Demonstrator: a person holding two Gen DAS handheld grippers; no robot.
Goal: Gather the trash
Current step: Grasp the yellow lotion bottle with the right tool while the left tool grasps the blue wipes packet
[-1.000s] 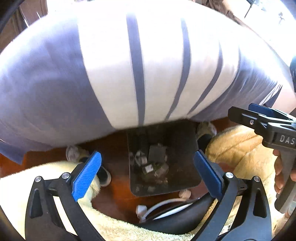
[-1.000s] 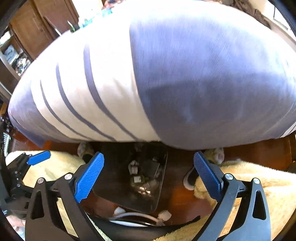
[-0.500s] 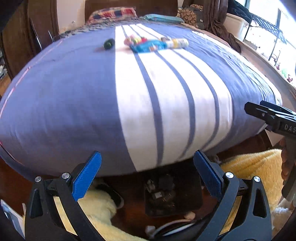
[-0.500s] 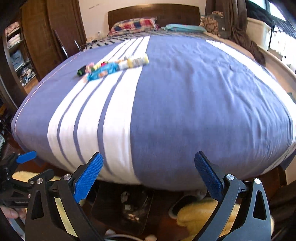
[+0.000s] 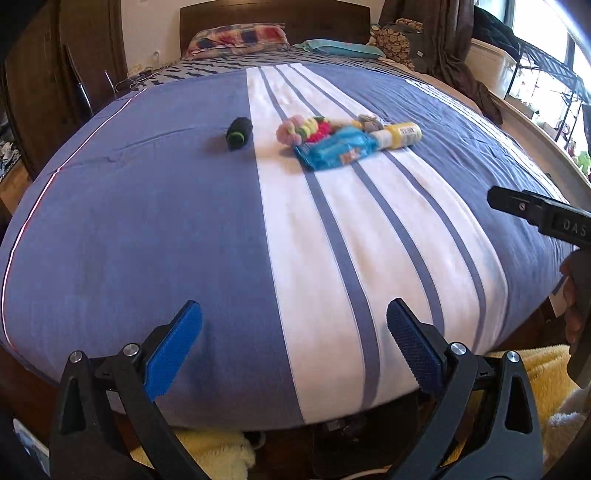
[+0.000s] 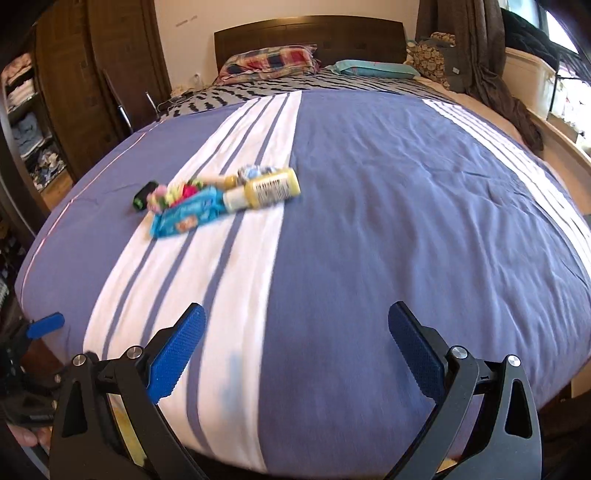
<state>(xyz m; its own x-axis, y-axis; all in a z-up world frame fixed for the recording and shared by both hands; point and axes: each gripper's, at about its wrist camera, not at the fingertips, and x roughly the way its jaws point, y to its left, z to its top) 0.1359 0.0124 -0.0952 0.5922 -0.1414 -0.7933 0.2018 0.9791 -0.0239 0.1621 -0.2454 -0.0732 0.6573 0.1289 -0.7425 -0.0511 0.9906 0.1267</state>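
Note:
A small pile of trash lies far out on the blue and white striped bedspread: a blue snack wrapper, a yellow bottle, a clump of pink, yellow and red bits and a black roll with a green end. My left gripper is open over the near edge of the bed with nothing in it. My right gripper is likewise open and empty, well short of the pile.
A dark headboard with a plaid pillow and a teal pillow stands at the far end. Wooden wardrobes line the left. A yellow fleece lies below the bed's foot. A shelf and window sill run along the right.
Both grippers have risen from the dark bin on the floor below the bed's foot and now look across the bed top. The trash pile has come into view.

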